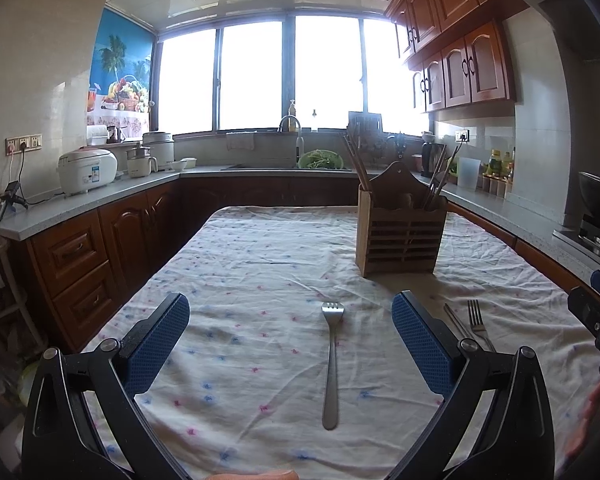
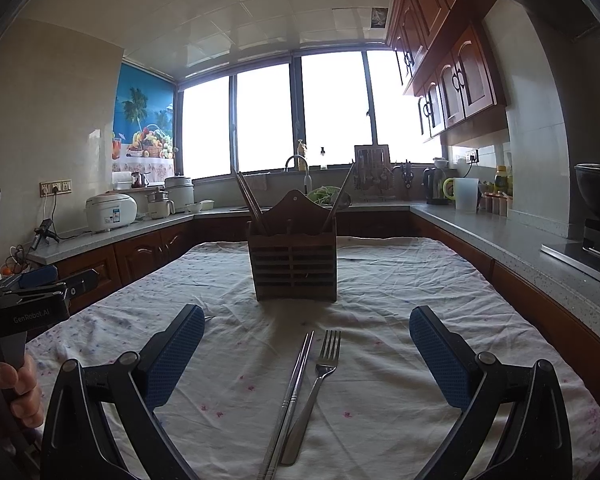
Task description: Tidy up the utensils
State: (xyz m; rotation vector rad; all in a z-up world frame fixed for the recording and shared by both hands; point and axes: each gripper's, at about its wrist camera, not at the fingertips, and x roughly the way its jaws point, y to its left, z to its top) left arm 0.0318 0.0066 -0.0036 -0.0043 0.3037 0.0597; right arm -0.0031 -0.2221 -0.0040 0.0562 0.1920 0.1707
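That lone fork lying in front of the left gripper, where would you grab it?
Grip the fork mid-handle, coming from above with the fingers closing across its width. It lies flat on the tablecloth, tines pointing away, and the handle is long, narrow and clear of everything else.

Shiny metal fork (image 1: 331, 360); wood caddy (image 1: 400, 236); creased cloth (image 1: 260, 264).

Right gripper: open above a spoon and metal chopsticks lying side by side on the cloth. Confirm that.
Wrong on one point: it is a fork, not a spoon. The right wrist view shows its tines beside the metal chopsticks, both on the cloth under the open right gripper.
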